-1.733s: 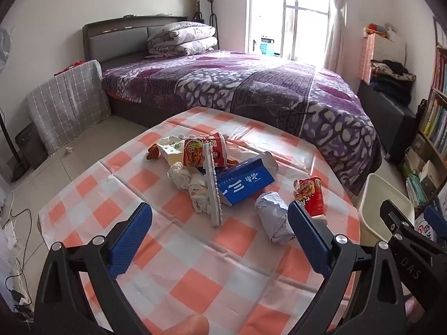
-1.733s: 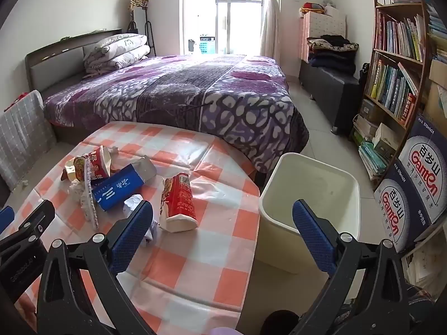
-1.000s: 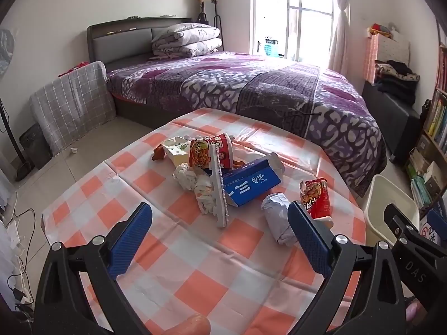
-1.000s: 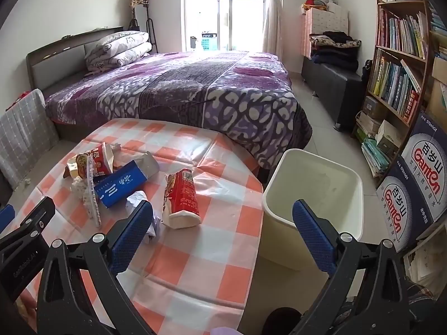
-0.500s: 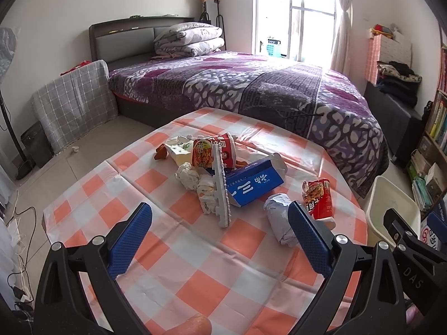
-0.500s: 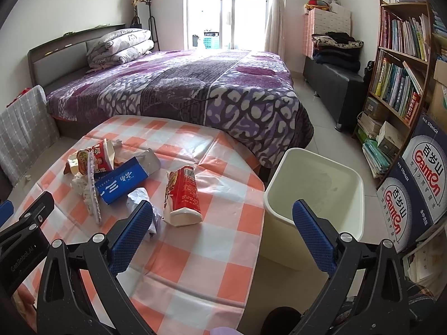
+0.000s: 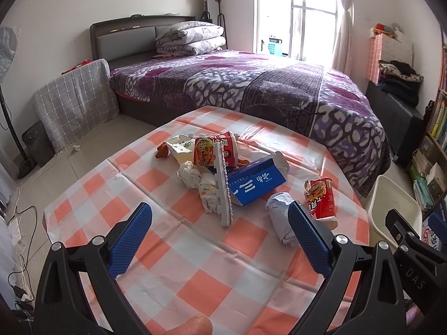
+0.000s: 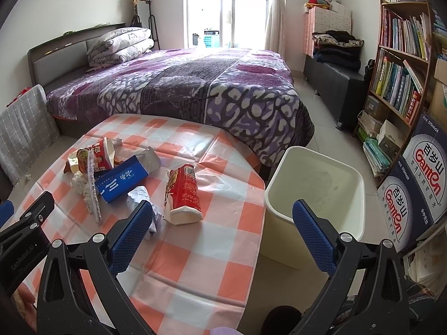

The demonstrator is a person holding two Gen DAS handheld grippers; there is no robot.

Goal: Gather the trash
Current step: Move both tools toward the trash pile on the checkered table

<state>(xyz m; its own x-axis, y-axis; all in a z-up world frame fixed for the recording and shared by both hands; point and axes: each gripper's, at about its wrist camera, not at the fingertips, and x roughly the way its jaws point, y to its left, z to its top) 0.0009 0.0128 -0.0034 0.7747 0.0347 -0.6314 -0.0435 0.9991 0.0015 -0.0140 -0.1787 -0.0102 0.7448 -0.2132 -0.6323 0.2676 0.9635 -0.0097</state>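
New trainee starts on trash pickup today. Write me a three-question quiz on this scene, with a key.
1. True or false: the left gripper is shut on a piece of trash.
2. Which item lies nearest the table edge beside the cream bin? A) blue carton B) red cup C) crumpled paper ball
3. Fill in: the bin stands on the ____, beside the checkered table.

Key
1. False: the left gripper and the right gripper are both open and hold nothing.
2. B
3. floor
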